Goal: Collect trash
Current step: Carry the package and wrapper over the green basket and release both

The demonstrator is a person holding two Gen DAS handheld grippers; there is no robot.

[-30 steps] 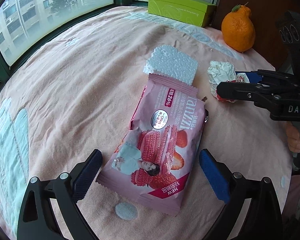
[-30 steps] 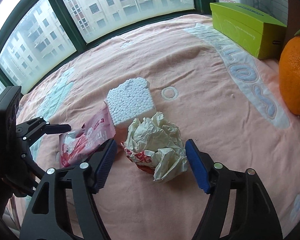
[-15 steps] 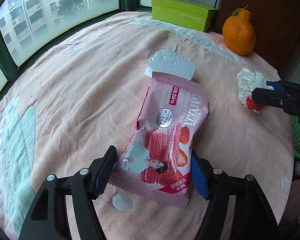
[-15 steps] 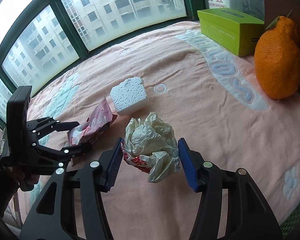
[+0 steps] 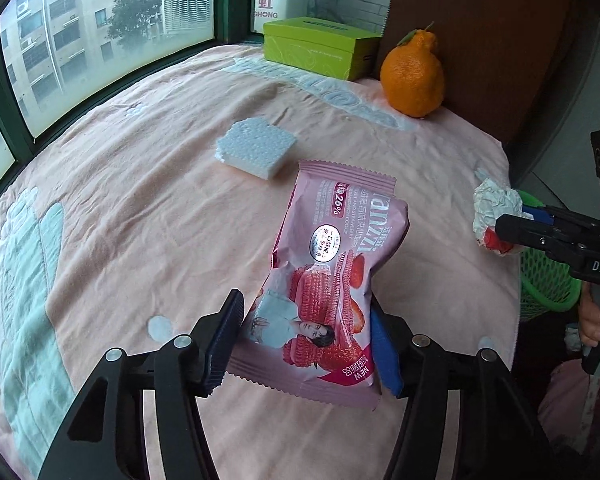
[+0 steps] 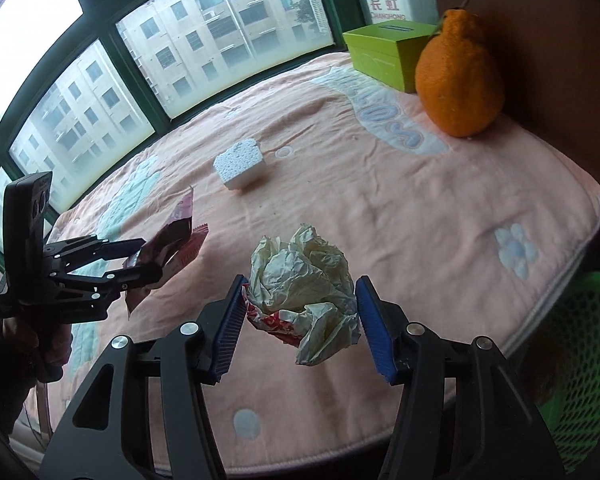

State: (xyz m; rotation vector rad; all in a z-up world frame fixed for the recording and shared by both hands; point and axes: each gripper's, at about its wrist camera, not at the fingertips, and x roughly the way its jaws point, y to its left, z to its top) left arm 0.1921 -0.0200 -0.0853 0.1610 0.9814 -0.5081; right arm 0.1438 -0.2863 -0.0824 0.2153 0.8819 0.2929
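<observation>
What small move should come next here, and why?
Probably carry the right hand-held gripper over the green basket and release. It is shut on the crumpled paper, lifted off the cloth, and the basket sits just beyond the table edge. The left hand-held gripper already grips the pink wrapper.

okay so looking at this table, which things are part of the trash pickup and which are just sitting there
Part of the job:
pink snack wrapper, held in the left gripper
crumpled paper wad, held in the right gripper
white foam block
green mesh basket

Just lying about:
orange citrus fruit
green tissue box
</observation>
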